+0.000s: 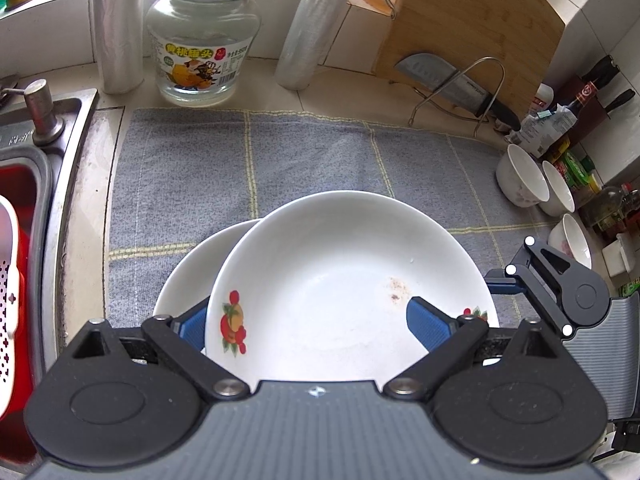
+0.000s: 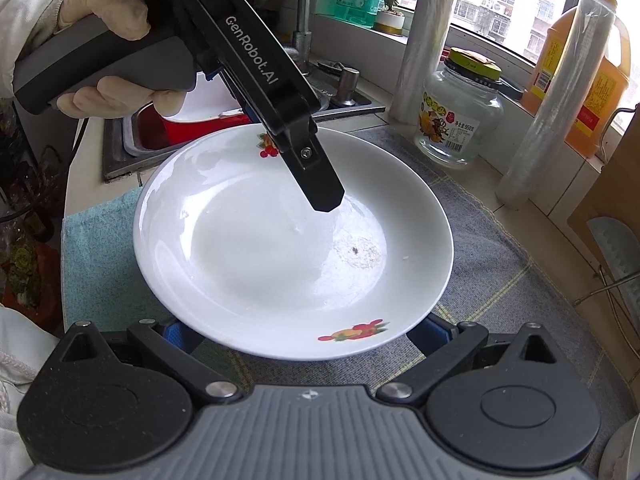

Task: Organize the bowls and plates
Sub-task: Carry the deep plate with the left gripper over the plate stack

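the plate (image 1: 340,280), white with little fruit prints near its rim, sits over the grey checked towel (image 1: 280,152) on the counter, overlapping a second white plate (image 1: 188,280) that peeks out from under its left edge. in the left wrist view the left gripper (image 1: 308,326) has its jaws spread wide, one blue pad (image 1: 428,326) over the inside of the plate and the other pad down behind the plate's left rim, so the rim runs between them; the pads do not look pressed on it, so i'd call it released rather than grasping. from the right side you see the same gripper's black finger (image 2: 316,180) reaching down into the plate's well, with a gloved hand (image 2: 100,40) wrapped around its grey handle.

the right gripper (image 2: 304,332) is just at the plate's near edge, its blue pads mostly hidden beneath the rim on either side; they stand far apart, but whether they touch the plate i cannot tell.

there is a small brownish speck (image 2: 355,250) on the plate's inner surface. three small white bowls (image 1: 524,178) lie tipped on their sides at the towel's far right. behind the towel stand a glass jar (image 1: 202,40), two rolls of cling film (image 1: 118,24), and a wooden cutting board (image 1: 476,20) with a knife (image 1: 452,84) on a wire rack. the sink (image 1: 60,128) with a red basin lies to the left
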